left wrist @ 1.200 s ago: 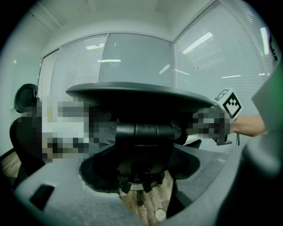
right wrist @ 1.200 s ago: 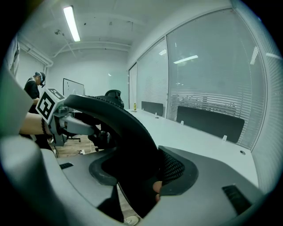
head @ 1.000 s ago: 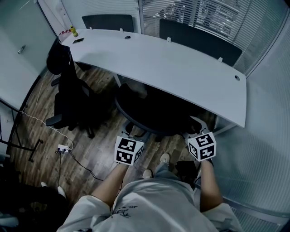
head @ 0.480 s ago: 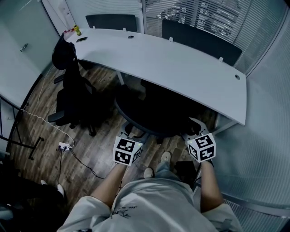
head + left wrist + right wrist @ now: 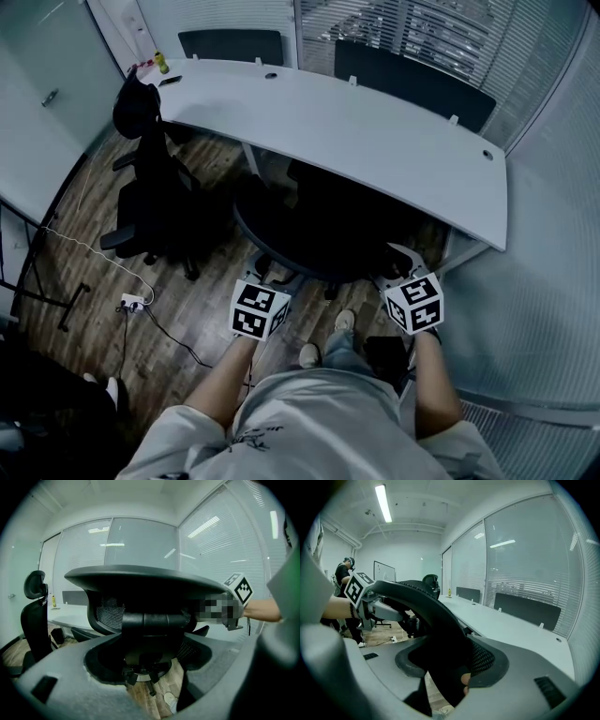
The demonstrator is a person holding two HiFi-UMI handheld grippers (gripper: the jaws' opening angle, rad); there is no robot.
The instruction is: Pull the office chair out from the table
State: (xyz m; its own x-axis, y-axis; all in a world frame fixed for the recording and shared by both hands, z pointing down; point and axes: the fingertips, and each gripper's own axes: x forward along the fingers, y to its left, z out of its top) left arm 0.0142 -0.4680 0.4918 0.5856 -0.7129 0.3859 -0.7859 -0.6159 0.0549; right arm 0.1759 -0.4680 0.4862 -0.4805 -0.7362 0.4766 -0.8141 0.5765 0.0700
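The black office chair (image 5: 314, 239) stands with its seat half under the white table (image 5: 375, 131), its curved backrest facing me. My left gripper (image 5: 269, 281) grips the backrest's left end and my right gripper (image 5: 397, 267) its right end. In the left gripper view the mesh backrest (image 5: 140, 581) fills the gap between the grey jaws (image 5: 150, 665). In the right gripper view the backrest rim (image 5: 433, 613) runs down between the jaws (image 5: 452, 667), which have just been closing on it.
A second black chair with a headrest (image 5: 150, 187) stands to the left. A power strip and cable (image 5: 131, 303) lie on the wood floor. Glass walls with blinds (image 5: 553, 234) close in on the right. My shoes (image 5: 323, 342) are just behind the chair.
Both grippers and the chair's backrest have come slightly towards me, away from the table's edge; the left gripper sits a little lower in the head view.
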